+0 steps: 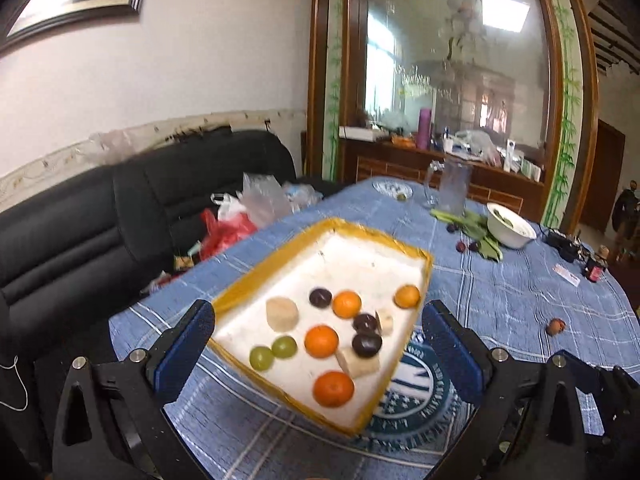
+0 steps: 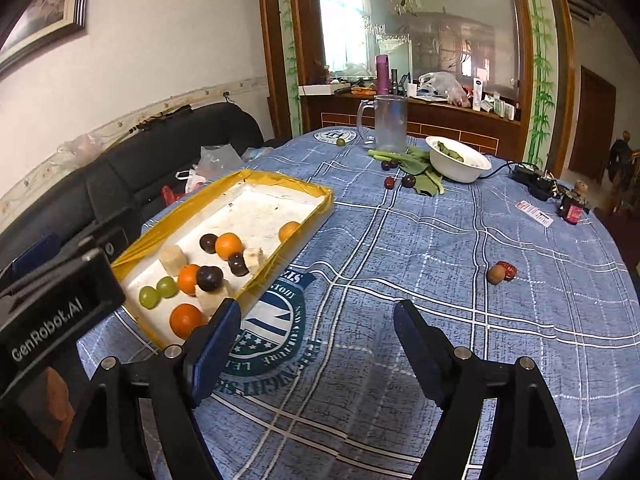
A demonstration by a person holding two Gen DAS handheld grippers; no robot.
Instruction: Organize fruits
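Both claws spread wide, holding nothing.
Stray brown-and-red peeled lychee (image 2: 501,272) on blue plaid tablecloth (image 2: 400,248), ahead-right of right gripper (image 2: 318,344), nearer than left gripper (image 1: 318,344); yellow-rimmed white foam tray (image 2: 256,280) to left.

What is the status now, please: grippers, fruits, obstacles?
Left gripper open, empty, above tray. Right gripper open, empty, over tablecloth. Oranges, dark plums, green grapes in tray; loose plums near white bowl. Nothing blocking.
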